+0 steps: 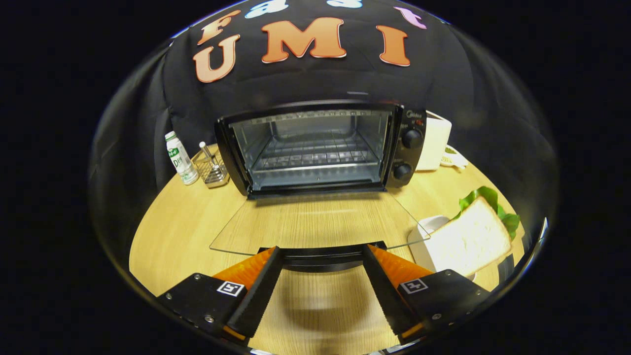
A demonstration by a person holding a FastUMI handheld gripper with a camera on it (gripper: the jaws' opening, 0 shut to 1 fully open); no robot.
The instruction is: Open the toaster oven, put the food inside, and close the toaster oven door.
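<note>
Wooden table (187,222) holds toaster oven (320,148), door (315,222) flat toward wide-open, empty tongs (323,256).

Handheld two-finger gripper (323,256), seen from its own camera

Each finger is a long wedge with a finely ribbed, saw-toothed inner face. Each sits on a flat, dark, angular mounting block fastened with small round silver screws at its corners. A square white tag printed with a black-and-white coded pattern sits on top of each block, close to the finger's base. The fingers stand wide apart.
</note>
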